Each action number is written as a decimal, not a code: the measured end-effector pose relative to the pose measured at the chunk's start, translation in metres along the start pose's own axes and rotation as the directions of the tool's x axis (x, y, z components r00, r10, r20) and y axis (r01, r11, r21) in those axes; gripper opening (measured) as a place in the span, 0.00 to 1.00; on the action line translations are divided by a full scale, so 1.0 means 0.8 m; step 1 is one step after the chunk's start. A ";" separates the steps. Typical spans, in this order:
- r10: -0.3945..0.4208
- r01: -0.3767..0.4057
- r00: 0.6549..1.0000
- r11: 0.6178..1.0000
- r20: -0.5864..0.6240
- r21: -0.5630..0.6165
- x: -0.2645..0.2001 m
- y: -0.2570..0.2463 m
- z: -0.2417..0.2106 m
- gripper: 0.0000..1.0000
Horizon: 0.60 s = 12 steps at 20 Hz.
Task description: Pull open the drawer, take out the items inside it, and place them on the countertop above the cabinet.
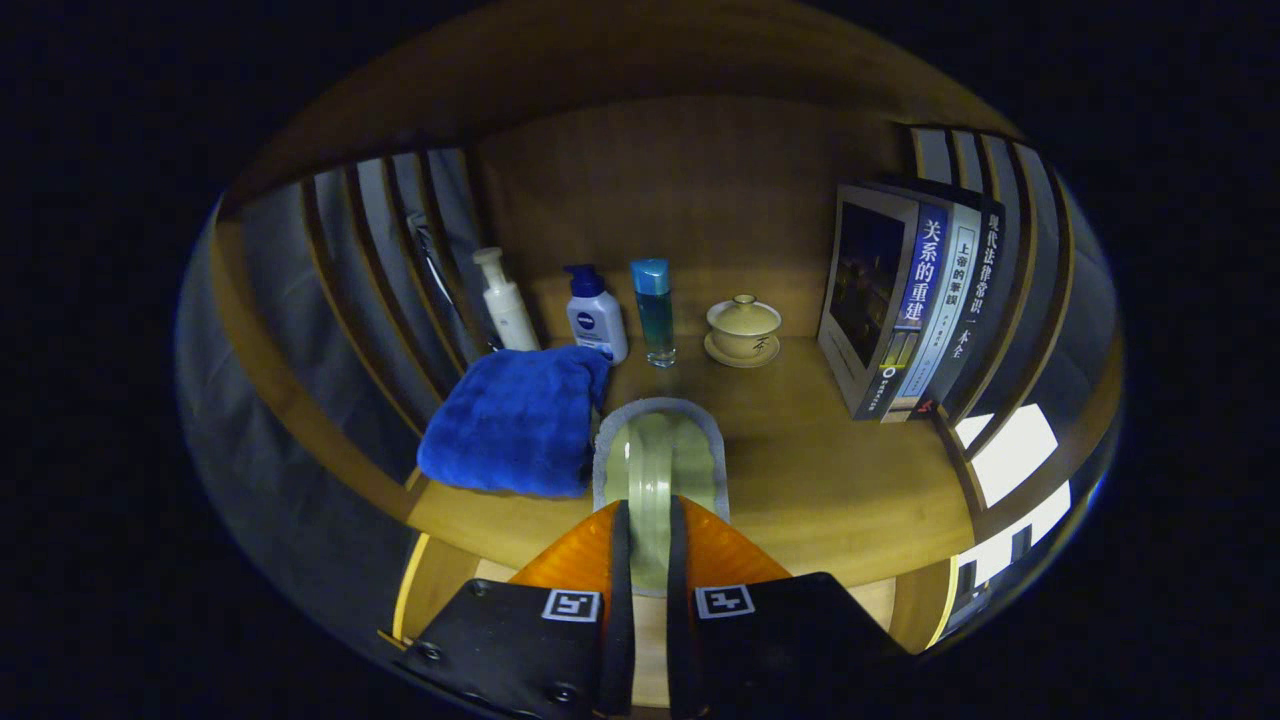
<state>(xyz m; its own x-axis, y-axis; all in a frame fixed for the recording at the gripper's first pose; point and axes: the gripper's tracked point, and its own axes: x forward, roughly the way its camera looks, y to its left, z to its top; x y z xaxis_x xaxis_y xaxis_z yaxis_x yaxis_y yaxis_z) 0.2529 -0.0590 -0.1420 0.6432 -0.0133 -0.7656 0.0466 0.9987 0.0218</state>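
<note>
Green soap dish [655, 465] sits clamped edgewise between your gripper's [650, 530] fingers, over the near countertop [840, 480] beside the blue towel [515, 420]; lower it flat there before you release.

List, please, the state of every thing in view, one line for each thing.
gripper: shut on the green plate.
green plate: held on edge, over the countertop.
blue towel: folded, lying beside the plate.
pump bottles: upright, capped.
lidded cup: lid on, on its saucer.
books: standing, leaning.
</note>
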 end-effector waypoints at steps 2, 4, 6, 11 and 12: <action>-0.041 0.041 0.999 0.999 -0.016 0.004 0.020 -0.013 0.002 0.21; -0.062 0.063 0.997 0.998 -0.036 0.017 0.033 -0.026 0.004 0.21; -0.079 0.080 0.995 0.996 -0.063 0.024 0.047 -0.036 0.000 0.21; -0.076 0.078 0.996 0.996 -0.051 0.036 0.068 -0.034 0.002 0.21; -0.078 0.079 0.996 0.996 -0.046 0.037 0.068 -0.035 0.001 0.21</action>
<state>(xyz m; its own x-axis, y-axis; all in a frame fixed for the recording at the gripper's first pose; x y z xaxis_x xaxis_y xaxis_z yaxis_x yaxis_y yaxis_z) 0.2874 -0.0875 -0.1834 0.6018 -0.0884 -0.7938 0.1257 0.9920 -0.0151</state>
